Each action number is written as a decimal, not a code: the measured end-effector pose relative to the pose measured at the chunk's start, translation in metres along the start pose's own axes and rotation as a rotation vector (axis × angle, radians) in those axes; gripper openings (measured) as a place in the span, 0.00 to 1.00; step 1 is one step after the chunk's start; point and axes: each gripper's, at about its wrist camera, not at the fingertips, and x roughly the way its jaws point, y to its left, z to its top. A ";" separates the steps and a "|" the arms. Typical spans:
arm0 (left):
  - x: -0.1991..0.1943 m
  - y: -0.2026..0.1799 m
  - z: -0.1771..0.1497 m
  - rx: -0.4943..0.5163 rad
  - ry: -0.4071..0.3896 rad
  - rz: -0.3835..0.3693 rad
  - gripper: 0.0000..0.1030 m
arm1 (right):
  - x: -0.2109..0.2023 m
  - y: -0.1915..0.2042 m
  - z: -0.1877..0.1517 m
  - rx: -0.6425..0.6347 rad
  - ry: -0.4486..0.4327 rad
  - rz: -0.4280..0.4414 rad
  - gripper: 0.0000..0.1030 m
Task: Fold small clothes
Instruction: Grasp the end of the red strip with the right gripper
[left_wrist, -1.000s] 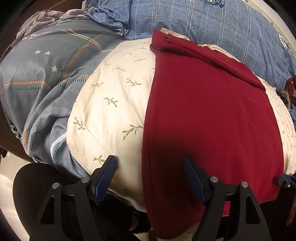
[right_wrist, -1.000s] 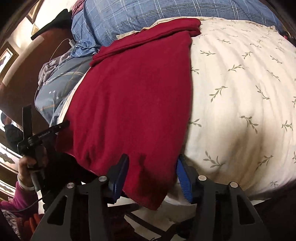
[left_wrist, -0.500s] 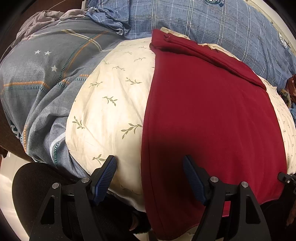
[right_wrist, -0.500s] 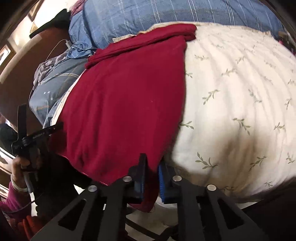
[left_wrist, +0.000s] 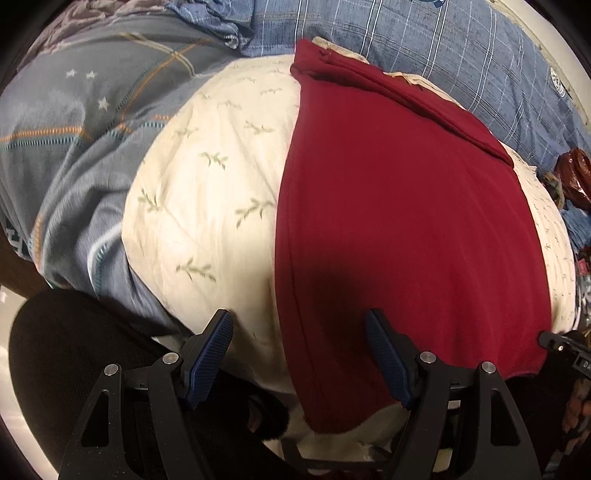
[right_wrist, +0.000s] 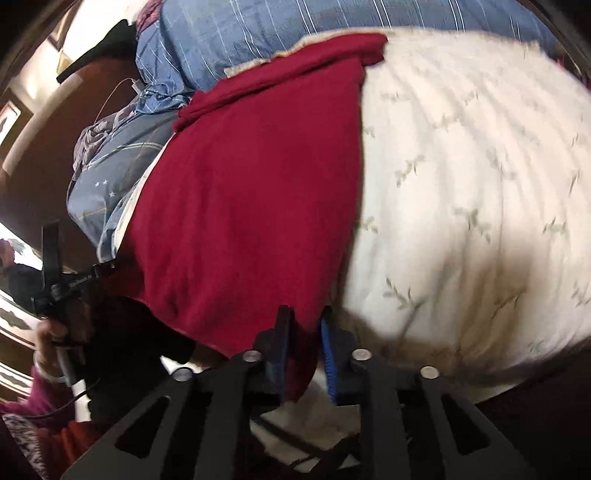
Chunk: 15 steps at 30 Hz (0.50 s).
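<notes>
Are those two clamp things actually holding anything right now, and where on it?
The right hand-held gripper has the red garment's near corner between its opening jaws. The left hand-held gripper holds nothing.

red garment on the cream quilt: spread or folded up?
Mostly spread: the red garment lies flat and smooth across the cream quilt, with only its far edge doubled over in a narrow band.

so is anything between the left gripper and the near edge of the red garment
Nothing visible. The left gripper hangs open over the red garment, whose near left edge lies bare on the cream quilt between the fingers.
</notes>
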 end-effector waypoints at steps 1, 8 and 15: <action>0.001 0.000 0.000 -0.004 0.010 -0.011 0.71 | 0.002 -0.002 -0.002 0.006 0.008 0.011 0.32; 0.010 -0.002 0.002 0.003 0.039 -0.037 0.62 | 0.014 0.000 -0.009 -0.004 0.049 0.078 0.33; 0.009 -0.002 0.005 0.021 0.044 -0.066 0.17 | 0.011 0.010 -0.004 -0.032 0.055 0.130 0.11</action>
